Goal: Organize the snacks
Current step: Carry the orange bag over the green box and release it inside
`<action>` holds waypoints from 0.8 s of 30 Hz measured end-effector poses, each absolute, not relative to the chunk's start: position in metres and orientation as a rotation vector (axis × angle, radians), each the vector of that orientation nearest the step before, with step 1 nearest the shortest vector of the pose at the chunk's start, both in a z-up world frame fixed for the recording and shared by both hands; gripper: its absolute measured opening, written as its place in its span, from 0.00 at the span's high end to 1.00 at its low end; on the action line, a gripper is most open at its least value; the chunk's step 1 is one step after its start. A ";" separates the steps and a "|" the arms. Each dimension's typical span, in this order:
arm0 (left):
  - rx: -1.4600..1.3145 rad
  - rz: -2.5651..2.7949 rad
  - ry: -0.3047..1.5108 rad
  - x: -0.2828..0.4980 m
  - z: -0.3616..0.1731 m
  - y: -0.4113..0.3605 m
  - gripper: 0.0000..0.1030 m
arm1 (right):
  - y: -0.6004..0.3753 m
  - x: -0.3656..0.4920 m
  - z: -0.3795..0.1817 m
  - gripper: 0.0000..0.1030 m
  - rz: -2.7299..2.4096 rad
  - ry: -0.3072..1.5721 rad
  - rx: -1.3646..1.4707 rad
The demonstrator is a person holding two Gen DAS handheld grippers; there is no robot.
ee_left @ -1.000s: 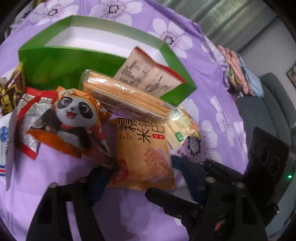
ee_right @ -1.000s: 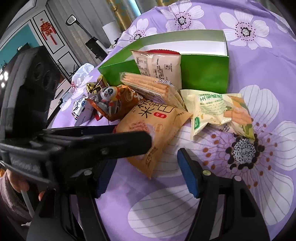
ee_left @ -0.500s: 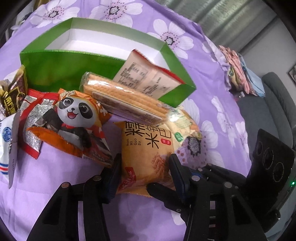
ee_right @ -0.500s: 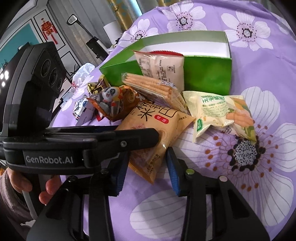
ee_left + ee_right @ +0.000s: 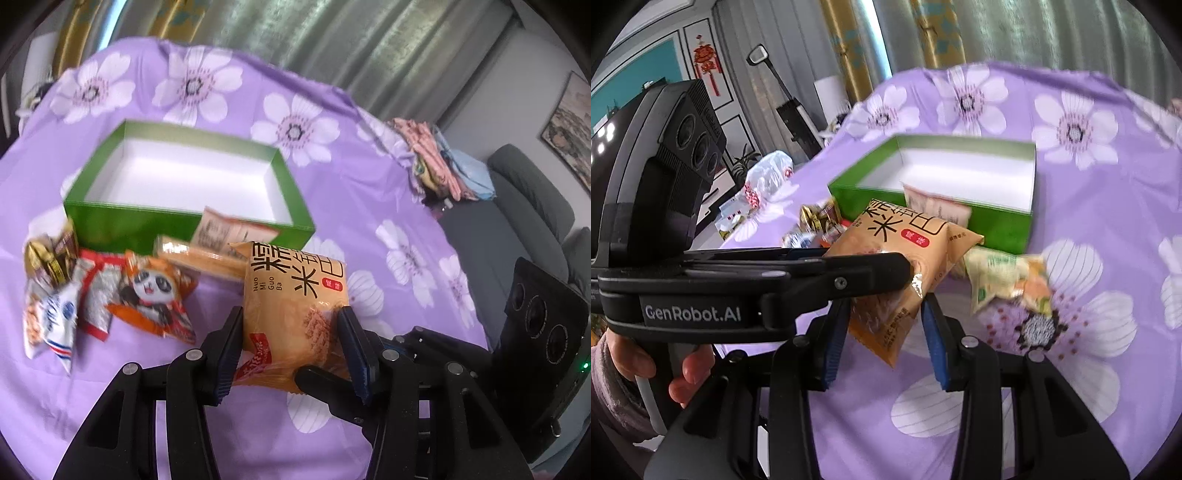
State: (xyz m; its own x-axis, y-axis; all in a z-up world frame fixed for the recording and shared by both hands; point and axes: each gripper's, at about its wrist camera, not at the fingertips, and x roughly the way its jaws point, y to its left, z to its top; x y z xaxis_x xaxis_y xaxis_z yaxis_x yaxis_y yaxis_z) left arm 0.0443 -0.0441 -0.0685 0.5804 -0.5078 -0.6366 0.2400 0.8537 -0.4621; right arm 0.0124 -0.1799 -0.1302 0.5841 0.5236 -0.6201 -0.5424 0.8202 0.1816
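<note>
The left gripper (image 5: 291, 347) has just closed its blue-padded jaws on the orange rice-cracker packet (image 5: 295, 310), one pad on each side edge of its lower half, and the packet is off the purple flowered cloth (image 5: 369, 192), its printed top standing up beyond the fingertips. Left of the fingers lie the panda packet (image 5: 155, 295) and a heap of small wrappers (image 5: 55, 288). Past the fingertips stands the green box (image 5: 184, 184), open, with a wafer pack (image 5: 199, 258) and a pale packet (image 5: 236, 232) against its near wall. The right gripper (image 5: 882, 332) has just narrowed too; the same packet's (image 5: 897, 266) lower corner hangs between its fingers, both pads closed against the bag. A yellow-green packet (image 5: 1008, 280) lies right of them.
</note>
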 end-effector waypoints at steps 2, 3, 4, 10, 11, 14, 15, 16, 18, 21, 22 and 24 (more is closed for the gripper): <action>-0.338 -0.445 0.826 0.044 -0.061 -0.044 0.51 | -0.179 0.012 -0.123 0.61 0.624 0.694 -0.037; -0.337 -0.443 0.816 0.046 -0.057 -0.042 0.51 | -0.178 0.013 -0.119 0.61 0.625 0.686 -0.039; -0.337 -0.443 0.810 0.047 -0.055 -0.041 0.51 | -0.178 0.014 -0.117 0.61 0.625 0.679 -0.042; -0.328 -0.438 0.772 0.056 -0.043 -0.034 0.51 | -0.170 0.025 -0.105 0.61 0.627 0.641 -0.058; -0.328 -0.438 0.766 0.058 -0.041 -0.033 0.51 | -0.169 0.026 -0.103 0.61 0.626 0.637 -0.059; -0.321 -0.432 0.753 0.068 -0.037 -0.032 0.51 | -0.167 0.036 -0.098 0.61 0.625 0.623 -0.066; -0.321 -0.431 0.749 0.071 -0.035 -0.031 0.51 | -0.166 0.040 -0.097 0.61 0.624 0.619 -0.068; -0.320 -0.429 0.745 0.076 -0.034 -0.030 0.51 | -0.165 0.043 -0.096 0.61 0.623 0.616 -0.070; -0.319 -0.425 0.739 0.083 -0.034 -0.029 0.51 | -0.161 0.050 -0.094 0.61 0.622 0.612 -0.074; -0.321 -0.414 0.739 0.100 -0.035 -0.026 0.51 | -0.159 0.066 -0.094 0.60 0.626 0.613 -0.065; -0.322 -0.411 0.740 0.106 -0.036 -0.026 0.51 | -0.158 0.074 -0.094 0.60 0.627 0.615 -0.059; -0.326 -0.406 0.742 0.115 -0.037 -0.024 0.51 | -0.154 0.083 -0.094 0.60 0.627 0.618 -0.060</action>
State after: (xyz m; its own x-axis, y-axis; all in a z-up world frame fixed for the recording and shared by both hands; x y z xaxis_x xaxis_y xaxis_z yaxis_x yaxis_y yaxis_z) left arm 0.1148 -0.0236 -0.0372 0.6659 -0.4653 -0.5831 0.2394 0.8736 -0.4236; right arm 0.0829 -0.1543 -0.0942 0.6374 0.5310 -0.5583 -0.5658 0.8144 0.1286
